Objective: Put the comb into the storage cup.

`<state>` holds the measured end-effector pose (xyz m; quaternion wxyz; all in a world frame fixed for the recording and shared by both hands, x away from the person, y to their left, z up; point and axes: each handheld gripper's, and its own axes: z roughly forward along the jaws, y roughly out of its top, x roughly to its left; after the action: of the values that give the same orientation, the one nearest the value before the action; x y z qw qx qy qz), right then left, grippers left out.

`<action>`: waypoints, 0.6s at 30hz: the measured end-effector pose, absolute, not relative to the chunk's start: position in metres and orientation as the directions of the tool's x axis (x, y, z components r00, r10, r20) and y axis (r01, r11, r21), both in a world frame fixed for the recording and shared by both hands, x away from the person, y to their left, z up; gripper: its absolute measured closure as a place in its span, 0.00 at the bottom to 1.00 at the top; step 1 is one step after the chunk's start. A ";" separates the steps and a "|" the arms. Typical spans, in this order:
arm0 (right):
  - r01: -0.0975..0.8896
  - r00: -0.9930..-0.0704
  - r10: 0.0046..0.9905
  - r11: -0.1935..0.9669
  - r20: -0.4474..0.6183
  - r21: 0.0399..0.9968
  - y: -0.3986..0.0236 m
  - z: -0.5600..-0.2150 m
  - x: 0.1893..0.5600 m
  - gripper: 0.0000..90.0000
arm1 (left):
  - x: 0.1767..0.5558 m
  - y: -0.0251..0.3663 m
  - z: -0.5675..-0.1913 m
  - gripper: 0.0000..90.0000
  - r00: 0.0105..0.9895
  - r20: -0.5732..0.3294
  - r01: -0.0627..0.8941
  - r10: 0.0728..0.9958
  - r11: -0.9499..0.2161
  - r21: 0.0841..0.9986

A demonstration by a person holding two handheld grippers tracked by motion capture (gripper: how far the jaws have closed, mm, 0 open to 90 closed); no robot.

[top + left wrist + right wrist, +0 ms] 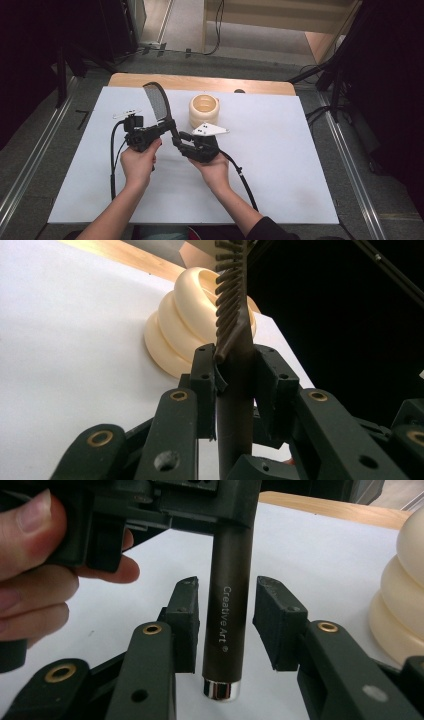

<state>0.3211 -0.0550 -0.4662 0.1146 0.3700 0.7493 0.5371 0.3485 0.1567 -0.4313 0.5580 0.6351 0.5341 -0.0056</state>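
**Operator:** Brush (158, 102) position, please.

**Inspector:** It is held in the air above the white table cover (280, 165), left of centre. Its bristled head points to the far side and its dark handle runs down toward the near right. In the high view the head stands just left of the cream ribbed cup (204, 110), which sits on the cover on the far side of the hands.

**Operator:** State of the left gripper (235, 371)?

**Inspector:** Fully closed on the brush. In the left gripper view both pads press the handle just below the bristles, and the cream cup lies beyond the jaws. The left hand (138, 162) grasps the gripper body.

**Operator:** And the right gripper (226, 611)?

**Inspector:** Its jaws stand partly apart. In the right gripper view the lower handle, lettered "CreativeArt" and ending in a silver cap (220, 688), hangs between the pads. A gap shows at the right pad. The left pad lies just beside the handle; contact there cannot be confirmed, but the pads do not appear to clamp it.

**Operator:** Where do the two grippers stand relative to each other?

**Inspector:** Close together. The left gripper holds the handle on the far side of the right gripper's jaws. The right hand (216, 167) is to the right of the left hand, near the middle of the cover.
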 end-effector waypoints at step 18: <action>0.435 -0.731 0.640 0.169 0.237 0.884 -0.066 -0.462 0.320 0.34 | 0.350 0.162 -0.430 0.81 0.424 -0.587 0.673 0.690 0.194 0.714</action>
<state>0.3200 -0.0661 -0.4624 0.0953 0.3543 0.7587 0.5384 0.3496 0.1622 -0.4299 0.5556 0.6349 0.5368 0.0075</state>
